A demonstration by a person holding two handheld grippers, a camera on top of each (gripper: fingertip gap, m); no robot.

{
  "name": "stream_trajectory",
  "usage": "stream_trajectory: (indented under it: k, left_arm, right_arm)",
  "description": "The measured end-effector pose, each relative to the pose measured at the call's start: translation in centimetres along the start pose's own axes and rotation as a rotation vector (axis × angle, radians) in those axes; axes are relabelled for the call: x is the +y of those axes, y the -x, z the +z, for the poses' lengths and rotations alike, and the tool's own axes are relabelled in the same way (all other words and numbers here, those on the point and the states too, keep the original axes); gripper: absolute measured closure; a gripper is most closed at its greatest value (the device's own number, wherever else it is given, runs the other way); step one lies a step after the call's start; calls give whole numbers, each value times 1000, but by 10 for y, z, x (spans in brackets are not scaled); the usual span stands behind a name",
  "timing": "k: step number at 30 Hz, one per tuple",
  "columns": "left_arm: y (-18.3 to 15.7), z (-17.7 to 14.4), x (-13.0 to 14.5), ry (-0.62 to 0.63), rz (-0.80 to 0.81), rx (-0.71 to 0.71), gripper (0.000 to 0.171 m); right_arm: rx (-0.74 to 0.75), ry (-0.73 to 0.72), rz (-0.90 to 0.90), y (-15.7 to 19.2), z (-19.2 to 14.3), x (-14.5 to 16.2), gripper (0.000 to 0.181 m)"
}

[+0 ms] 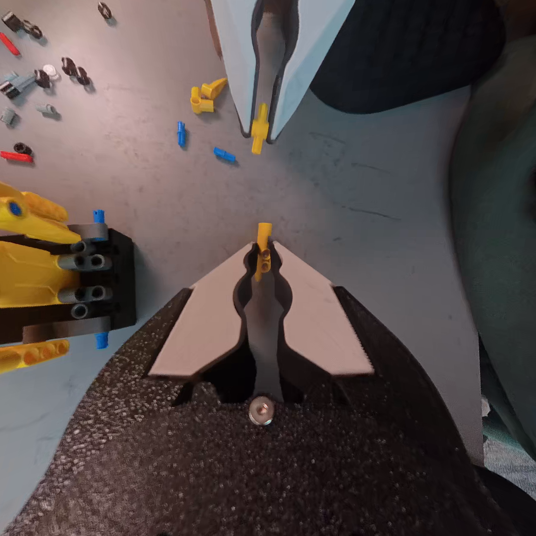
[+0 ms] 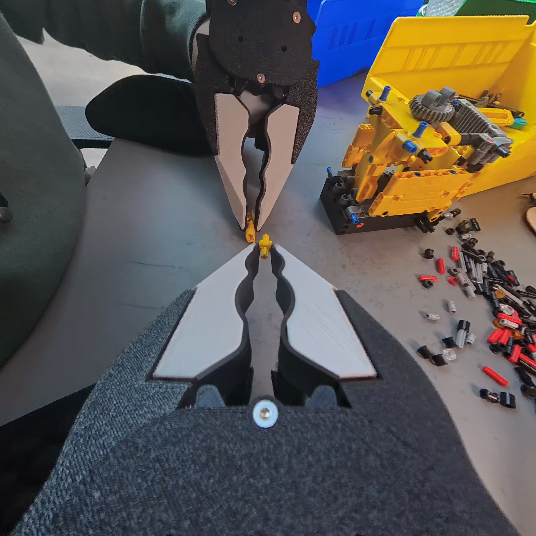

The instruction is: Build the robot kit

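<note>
My left gripper (image 1: 263, 245) is shut on a small yellow connector with holes (image 1: 264, 232), which sticks out past the fingertips just above the grey table (image 1: 319, 179). My right gripper (image 2: 264, 247) is shut on a small yellow cross-shaped pin (image 2: 264, 242). The two grippers point tip to tip. In the right wrist view the left gripper (image 2: 250, 229) and its connector (image 2: 249, 234) sit a little apart from the pin. In the left wrist view the right gripper (image 1: 259, 138) with the pin (image 1: 259, 127) comes in from the top.
A yellow and black brick model (image 2: 406, 174) stands on the table, also in the left wrist view (image 1: 58, 275). Behind it are a yellow bin (image 2: 449, 58) and a blue bin (image 2: 348, 37). Loose small parts (image 2: 493, 304) lie scattered. Blue pins (image 1: 182, 132) and yellow pieces (image 1: 206, 95) lie nearby. A person's dark sleeve (image 2: 34, 174) is at the table edge. The grippers' ends are close to 7 centimetres from one another.
</note>
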State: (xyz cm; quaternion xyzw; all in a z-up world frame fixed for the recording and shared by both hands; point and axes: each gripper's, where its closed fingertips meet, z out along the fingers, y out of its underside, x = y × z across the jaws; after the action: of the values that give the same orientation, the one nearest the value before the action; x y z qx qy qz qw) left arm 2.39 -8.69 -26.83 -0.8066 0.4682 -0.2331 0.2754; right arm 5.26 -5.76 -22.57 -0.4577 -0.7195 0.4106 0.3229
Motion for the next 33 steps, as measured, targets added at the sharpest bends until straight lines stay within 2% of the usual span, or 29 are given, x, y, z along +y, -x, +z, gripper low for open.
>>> stream_trajectory:
  k: [3,6,24,28,33]
  left_arm:
    - [-6,-4,-20,-130,-32,45,165]
    - [-2,-3,-29,-183,-54,64,166]
    - [-3,13,-21,-112,-97,79,166]
    - [-2,16,-17,-56,-76,50,167]
    - [1,16,-18,-67,-94,37,168]
  right_arm:
    - [-17,1,-30,5,0,-1,175]
    - [-50,7,-31,10,1,0,175]
    - [-82,154,-8,12,14,20,175]
    - [-117,234,-1,17,18,31,175]
    - [-100,232,40,13,19,30,175]
